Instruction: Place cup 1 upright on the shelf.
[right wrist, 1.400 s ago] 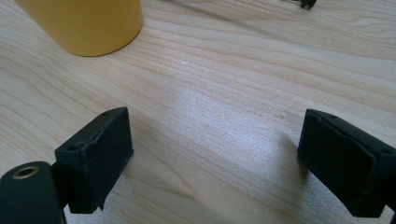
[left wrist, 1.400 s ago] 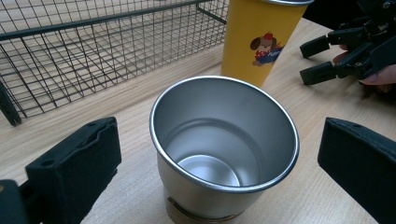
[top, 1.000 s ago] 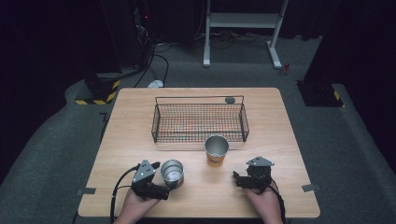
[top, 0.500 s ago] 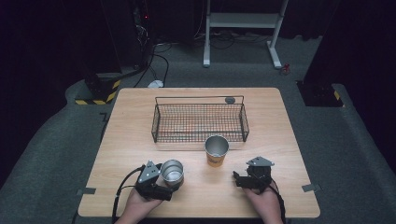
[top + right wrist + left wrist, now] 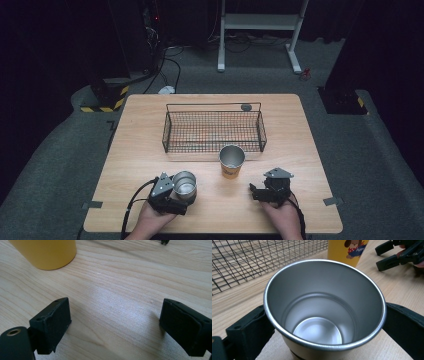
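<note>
A plain steel cup (image 5: 324,312) stands open side up near the table's front left, also in the high view (image 5: 184,184). My left gripper (image 5: 181,194) is shut on it, a black jaw pressed against each side of the cup's wall. A yellow cup (image 5: 232,161) with a cartoon print (image 5: 347,250) stands just beyond it, in front of the wire basket (image 5: 214,131). My right gripper (image 5: 253,193) rests at the front right, open, its jaws wide apart over bare wood (image 5: 117,325). The yellow cup (image 5: 47,252) lies ahead of it to the left.
The black wire basket (image 5: 249,260) sits mid-table with nothing in it, and a small dark round object (image 5: 246,107) lies by its far rim. The wooden table (image 5: 145,125) has bare room on both sides of the basket. Beyond it are dark floor, cables and a white stand.
My left gripper has edged slightly right against the steel cup. The right gripper and the yellow cup have stayed where they were.
</note>
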The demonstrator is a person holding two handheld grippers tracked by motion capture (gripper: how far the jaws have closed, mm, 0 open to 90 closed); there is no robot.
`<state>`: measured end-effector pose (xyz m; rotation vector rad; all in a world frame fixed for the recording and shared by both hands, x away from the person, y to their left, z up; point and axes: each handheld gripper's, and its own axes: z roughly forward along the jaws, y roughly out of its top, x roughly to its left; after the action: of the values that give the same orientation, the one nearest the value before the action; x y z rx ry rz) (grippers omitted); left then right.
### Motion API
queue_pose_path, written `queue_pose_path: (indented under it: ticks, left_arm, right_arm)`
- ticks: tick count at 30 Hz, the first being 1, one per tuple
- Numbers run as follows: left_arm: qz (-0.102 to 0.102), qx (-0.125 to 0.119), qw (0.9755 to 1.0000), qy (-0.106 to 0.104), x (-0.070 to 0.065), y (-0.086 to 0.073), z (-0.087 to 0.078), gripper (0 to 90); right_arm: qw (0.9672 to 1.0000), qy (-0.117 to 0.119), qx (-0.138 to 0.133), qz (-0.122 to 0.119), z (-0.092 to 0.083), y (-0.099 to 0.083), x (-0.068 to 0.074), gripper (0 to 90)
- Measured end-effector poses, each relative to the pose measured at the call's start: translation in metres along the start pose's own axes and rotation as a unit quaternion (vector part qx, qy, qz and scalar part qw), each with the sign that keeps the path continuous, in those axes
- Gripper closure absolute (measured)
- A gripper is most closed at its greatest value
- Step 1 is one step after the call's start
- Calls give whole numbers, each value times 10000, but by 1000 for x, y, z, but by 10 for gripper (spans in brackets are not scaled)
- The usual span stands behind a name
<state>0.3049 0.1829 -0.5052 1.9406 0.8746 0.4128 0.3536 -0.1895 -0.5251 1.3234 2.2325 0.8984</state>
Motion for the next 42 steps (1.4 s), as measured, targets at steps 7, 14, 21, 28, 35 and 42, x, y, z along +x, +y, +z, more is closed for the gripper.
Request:
queue_pose_path:
  ticks: [7, 14, 21, 28, 35, 42]
  left_arm:
    - [-65, 2, 10000, -57, 1, -1, 4, 14]
    - [-57, -41, 10000, -9, 2, -2, 4, 65]
    - [68, -98, 9999, 119, 2, -3, 3, 152]
    - [80, -200, 9997, 143, 0, -2, 2, 157]
    - [110, -245, 9995, 172, 1, -2, 1, 168]
    - [136, -271, 9993, 218, 1, -2, -1, 186]
  right_arm:
    - [10000, 1, -5, -14, 0, 0, 0, 95]
    - [10000, 2, -5, -15, 0, 0, 0, 95]
    - [10000, 2, -4, -14, 0, 0, 0, 96]
    - [10000, 1, -5, -13, 0, 0, 0, 95]
    - [10000, 1, -5, -14, 0, 0, 0, 96]
    - [10000, 2, -4, -15, 0, 0, 0, 96]
